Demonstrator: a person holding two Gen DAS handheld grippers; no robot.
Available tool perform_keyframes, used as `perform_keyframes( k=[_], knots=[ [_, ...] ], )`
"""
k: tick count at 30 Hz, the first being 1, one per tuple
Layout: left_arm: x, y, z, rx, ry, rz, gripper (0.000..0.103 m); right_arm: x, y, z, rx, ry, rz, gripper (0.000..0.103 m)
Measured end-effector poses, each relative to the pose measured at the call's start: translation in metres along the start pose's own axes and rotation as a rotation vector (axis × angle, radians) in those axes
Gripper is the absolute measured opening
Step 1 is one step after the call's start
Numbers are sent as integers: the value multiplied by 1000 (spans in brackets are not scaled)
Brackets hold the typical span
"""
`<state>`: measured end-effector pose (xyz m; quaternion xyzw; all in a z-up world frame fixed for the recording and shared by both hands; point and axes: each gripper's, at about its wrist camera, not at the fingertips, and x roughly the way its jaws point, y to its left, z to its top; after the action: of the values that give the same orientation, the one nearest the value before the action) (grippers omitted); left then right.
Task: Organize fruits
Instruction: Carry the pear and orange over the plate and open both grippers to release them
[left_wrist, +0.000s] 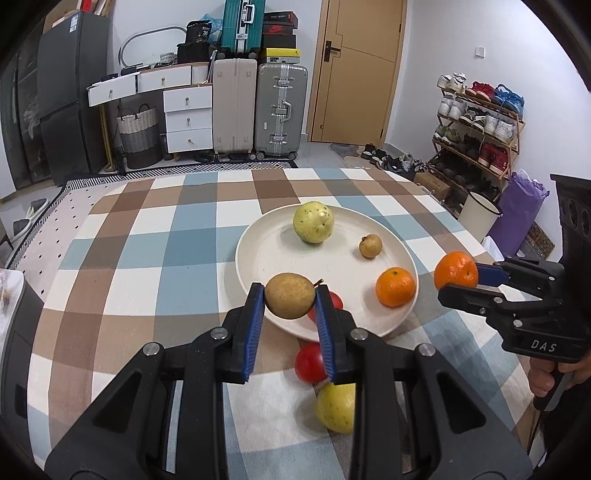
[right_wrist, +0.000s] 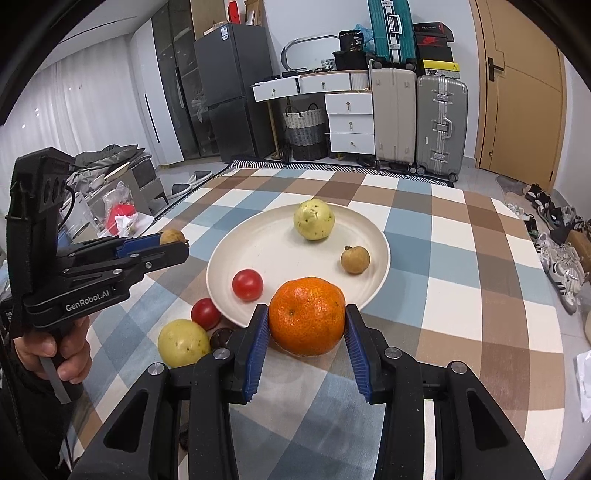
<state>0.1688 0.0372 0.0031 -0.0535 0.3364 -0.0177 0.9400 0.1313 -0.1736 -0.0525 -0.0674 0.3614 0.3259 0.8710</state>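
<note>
My left gripper (left_wrist: 290, 299) is shut on a brown kiwi-like fruit (left_wrist: 290, 295), held above the near rim of the cream plate (left_wrist: 258, 266). My right gripper (right_wrist: 306, 319) is shut on an orange (right_wrist: 306, 315), held just off the plate's (right_wrist: 229, 258) near edge. On the plate lie a yellow-green guava (left_wrist: 313, 222), a small brown fruit (left_wrist: 370, 246), a second orange (left_wrist: 395, 287) and a red tomato (right_wrist: 247, 284). Off the plate lie another tomato (right_wrist: 205, 313), a yellow guava (right_wrist: 183, 343) and a dark fruit (right_wrist: 220, 338).
The table wears a checked cloth (left_wrist: 166, 258). Beyond it stand suitcases (left_wrist: 280, 110), white drawers (left_wrist: 188, 118), a door (left_wrist: 354, 74) and a shoe rack (left_wrist: 476, 136). A white bin (left_wrist: 478, 214) stands at the table's right.
</note>
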Motion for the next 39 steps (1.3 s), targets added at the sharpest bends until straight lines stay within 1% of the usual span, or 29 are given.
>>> perform_keyframes(
  k=[6, 10, 19, 26, 39],
  knots=[
    [23, 3, 9, -2, 17, 5, 25, 9, -8, 7, 16, -1, -1, 41],
    [35, 5, 14, -11, 30, -8, 25, 17, -12, 12, 19, 4, -1, 41],
    [55, 3, 24, -1, 25, -9, 25, 29, -13, 22, 21, 0, 6, 41],
    [70, 2, 24, 28, 37, 28, 25, 46, -14, 29, 27, 10, 9, 41],
    [80, 9, 18, 11, 56, 38, 25, 79, -9, 39, 18, 27, 7, 41]
  ],
)
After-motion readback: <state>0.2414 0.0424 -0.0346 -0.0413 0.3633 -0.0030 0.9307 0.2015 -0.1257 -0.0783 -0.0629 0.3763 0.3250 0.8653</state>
